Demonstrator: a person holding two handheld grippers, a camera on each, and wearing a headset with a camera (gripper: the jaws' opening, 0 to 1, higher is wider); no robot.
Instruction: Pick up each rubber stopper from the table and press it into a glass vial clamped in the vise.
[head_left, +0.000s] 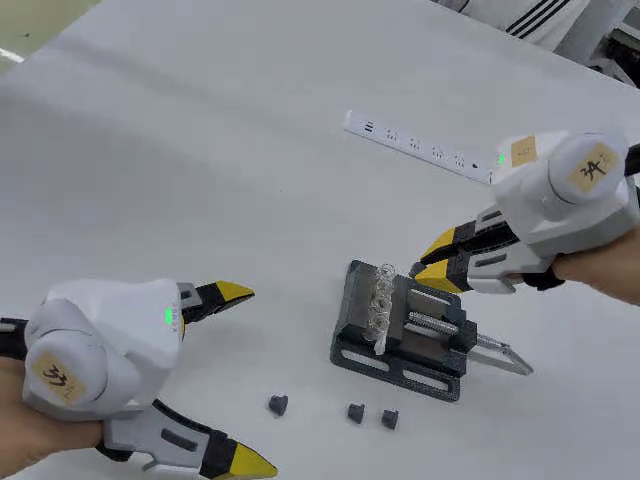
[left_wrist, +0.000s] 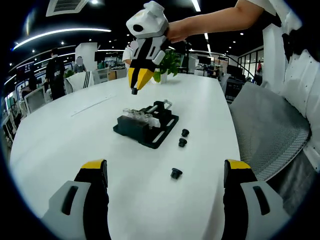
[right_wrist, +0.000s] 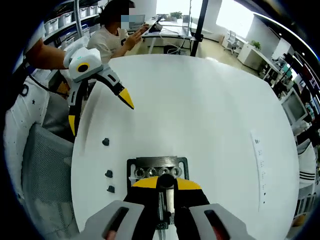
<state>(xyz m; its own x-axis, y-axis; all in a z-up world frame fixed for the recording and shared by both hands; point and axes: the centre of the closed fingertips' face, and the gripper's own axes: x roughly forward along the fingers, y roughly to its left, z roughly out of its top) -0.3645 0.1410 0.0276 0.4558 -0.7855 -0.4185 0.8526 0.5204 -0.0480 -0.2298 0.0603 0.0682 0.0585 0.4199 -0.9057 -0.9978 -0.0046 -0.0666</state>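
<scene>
White table bears everything: right gripper, jaws nearly closed on what seems a dark stopper, hovers just right of the vials in the vise. Left gripper gapes empty, near left; three stoppers lie nearby, and no vial looks plugged.

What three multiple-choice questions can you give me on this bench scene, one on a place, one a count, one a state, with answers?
1. Where do the loose rubber stoppers lie? A. on the table beside the vise B. in a tray C. on a shelf
2. How many lie loose? A. one B. five C. three
3. How are the jaws of the left gripper? A. shut tight B. wide open C. shut on a stopper
1 A, they rest on bare tabletop; 2 C, three dark plugs show; 3 B, its yellow tips stand far apart.
</scene>
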